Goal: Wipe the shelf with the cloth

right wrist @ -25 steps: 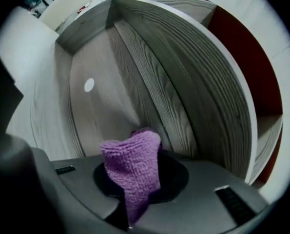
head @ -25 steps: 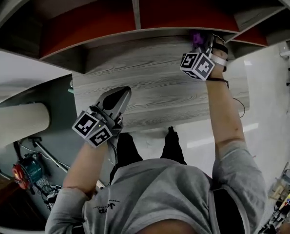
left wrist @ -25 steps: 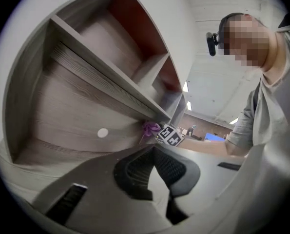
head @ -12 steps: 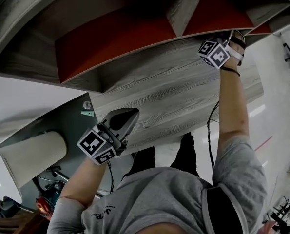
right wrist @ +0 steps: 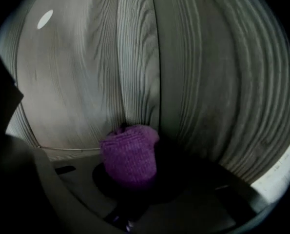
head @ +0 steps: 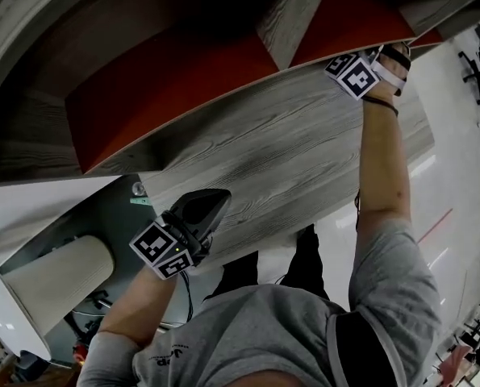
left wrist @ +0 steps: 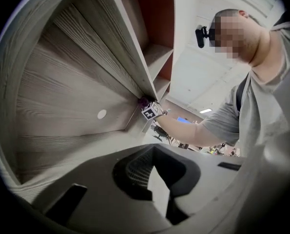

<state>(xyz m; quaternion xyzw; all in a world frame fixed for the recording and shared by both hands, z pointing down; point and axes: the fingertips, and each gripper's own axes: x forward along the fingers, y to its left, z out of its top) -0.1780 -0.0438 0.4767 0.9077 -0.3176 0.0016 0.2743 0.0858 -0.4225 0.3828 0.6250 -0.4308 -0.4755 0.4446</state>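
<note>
Right gripper (head: 374, 61) is up at the far end of the shelf (head: 288, 143), arm at full stretch. Its jaws pinch a wad of purple cloth (right wrist: 130, 152). The wad bulges out past the tips, so knitted fabric meets the wood, not hard plastic.

Cloth sits in a corner where the grey board meets an upright divider (right wrist: 157, 57). It looks to be touching the seam. Likely reason: dust gathers in that joint, and a bunched cloth pushes into it better than a flat one.

Left gripper (head: 211, 201) has its jaws pressed together on nothing. It lies close against the near part of the same grey board, well apart from the right one. Cannot tell whether it actually bears on the wood. Probably parked there as a steadying point while the other arm reaches, and to stay out of the wiping path.

Red back panel (head: 167, 87) lies behind the board's edge.

Judgement: wiping is under way at the corner. Most of the board's run between the two grippers looks yet to be covered.
</note>
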